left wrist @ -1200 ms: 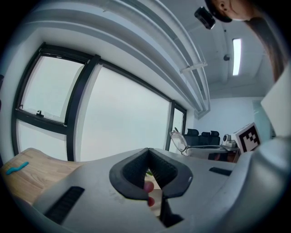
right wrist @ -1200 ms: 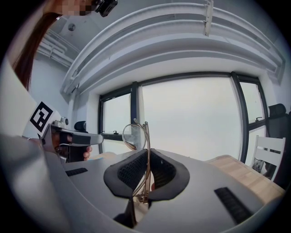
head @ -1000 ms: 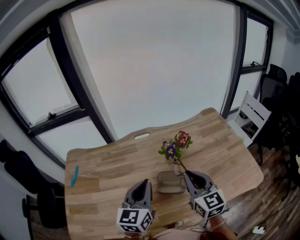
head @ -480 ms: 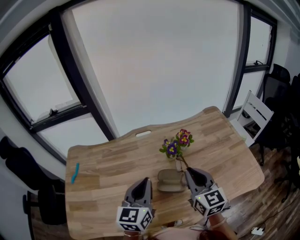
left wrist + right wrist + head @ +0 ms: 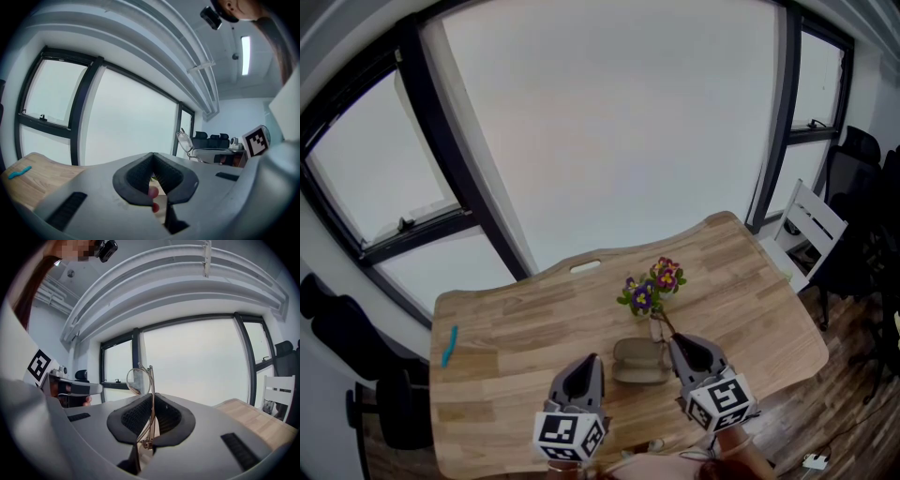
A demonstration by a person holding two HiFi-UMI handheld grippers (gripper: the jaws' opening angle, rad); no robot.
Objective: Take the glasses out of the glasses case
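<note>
A tan glasses case (image 5: 639,361) lies on the wooden table (image 5: 534,323) between my two grippers. My right gripper (image 5: 677,344) is just right of the case, raised and pointing up and away. In the right gripper view that gripper (image 5: 151,397) is shut on thin wire-rimmed glasses (image 5: 139,380), which stand up out of the jaws. The glasses (image 5: 187,142) also show in the left gripper view, high at the right. My left gripper (image 5: 588,364) sits left of the case; its pads (image 5: 140,171) meet with nothing between them.
A small vase of purple and pink flowers (image 5: 652,285) stands right behind the case. A blue object (image 5: 449,345) lies near the table's left edge. A white chair (image 5: 809,230) stands off the right end, dark office chairs beyond it. Large windows fill the back.
Both grippers and the case stay almost where they were. The head view has only shifted slightly.
</note>
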